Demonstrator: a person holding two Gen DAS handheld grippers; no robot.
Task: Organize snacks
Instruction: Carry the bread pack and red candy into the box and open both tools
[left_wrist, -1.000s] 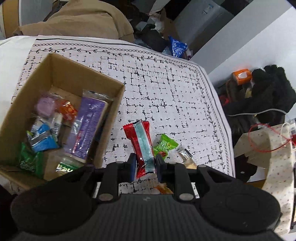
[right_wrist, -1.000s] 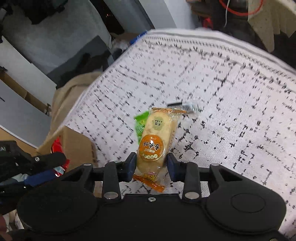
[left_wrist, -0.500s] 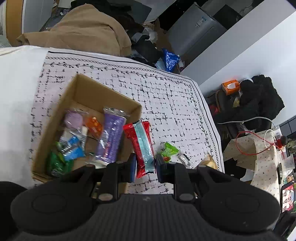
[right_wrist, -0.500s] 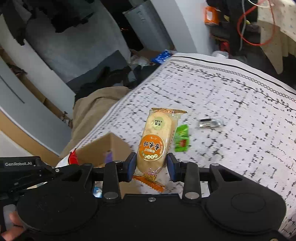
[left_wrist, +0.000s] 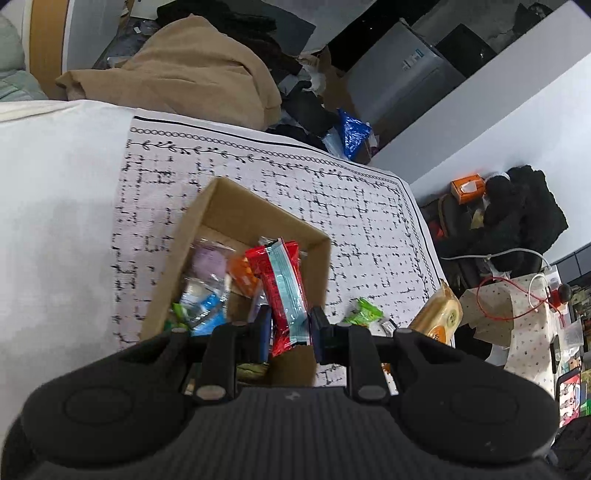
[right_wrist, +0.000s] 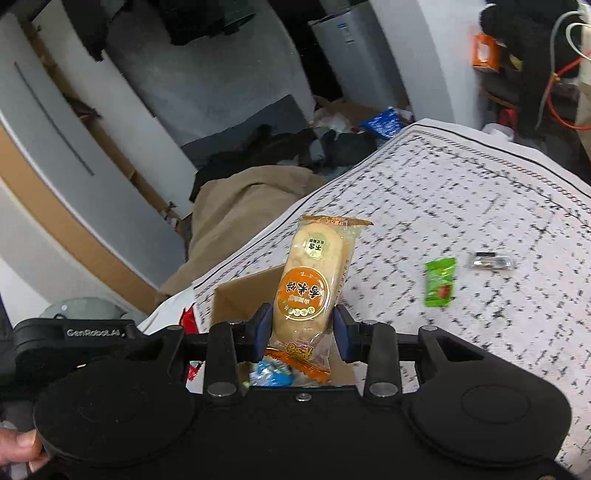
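My left gripper (left_wrist: 289, 328) is shut on a red and light-blue snack bar (left_wrist: 282, 291) and holds it above the open cardboard box (left_wrist: 221, 206), which holds several snacks. My right gripper (right_wrist: 300, 332) is shut on a pale rice-cracker packet with an orange label (right_wrist: 314, 280), held above the box's near edge (right_wrist: 236, 291); the packet also shows in the left wrist view (left_wrist: 439, 314). A green candy (right_wrist: 439, 282) and a small clear wrapper (right_wrist: 489, 261) lie on the patterned cloth; the candy also shows in the left wrist view (left_wrist: 364, 312).
The box stands on a white cloth with a black grid pattern (left_wrist: 351, 210) over a table. A tan garment (left_wrist: 192, 70) lies past the far edge. Clutter, an orange box (left_wrist: 467, 186) and dark clothing (left_wrist: 524, 214) are beyond the right edge.
Both grippers rose and moved left over the box with their snacks. The red bar now hangs above the box's inside; the cracker packet is over its edge.
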